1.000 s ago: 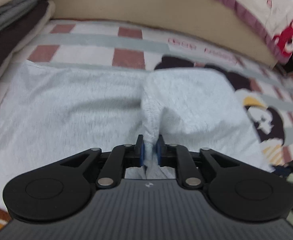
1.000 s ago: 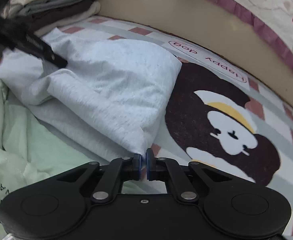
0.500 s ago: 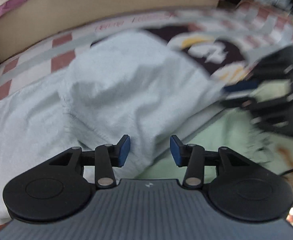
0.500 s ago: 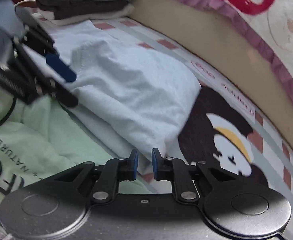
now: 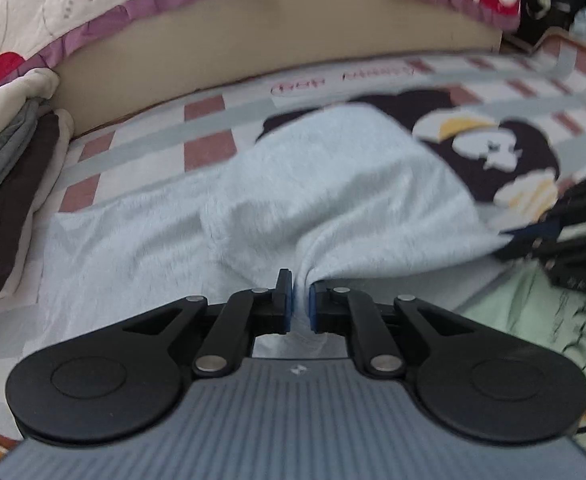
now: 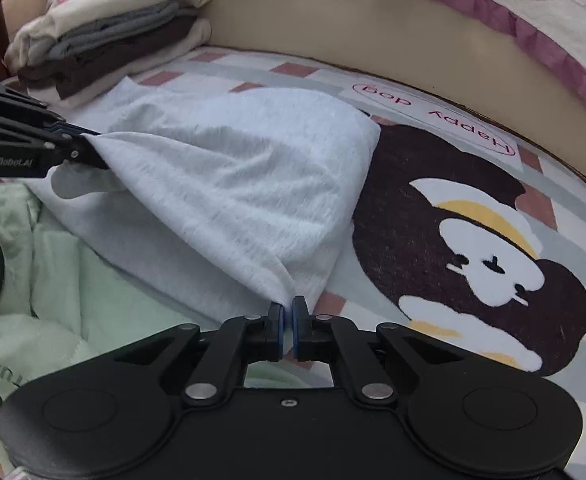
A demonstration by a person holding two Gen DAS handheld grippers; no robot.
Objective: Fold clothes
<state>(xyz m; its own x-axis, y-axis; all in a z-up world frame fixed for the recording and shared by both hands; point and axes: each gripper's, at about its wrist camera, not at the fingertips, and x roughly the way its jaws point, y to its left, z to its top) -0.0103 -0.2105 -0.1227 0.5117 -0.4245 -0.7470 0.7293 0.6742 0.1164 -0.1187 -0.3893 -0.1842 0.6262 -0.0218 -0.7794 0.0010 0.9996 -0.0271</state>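
A checked bed sheet with a brown cartoon dog print [image 6: 473, 240] carries a pale grey knit garment [image 6: 233, 184], lying mid-sheet. The left gripper [image 5: 301, 300] pinches its near edge; the right gripper [image 6: 287, 320] clamps what looks like a corner. A stack of folded clothes [image 6: 105, 48] sits at the sheet's far left corner.

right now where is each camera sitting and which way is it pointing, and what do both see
Left wrist: sits on the left gripper, faces along its fingers toward the bed's far edge; its shut fingers pinch the light grey garment; the right gripper shows at the right edge.
Right wrist: sits on the right gripper, faces the same bed edge from further right; its fingers pinch the garment's corner; the left gripper shows at left.
Shared: the garment, folded stack, dog-print sheet, green garment.
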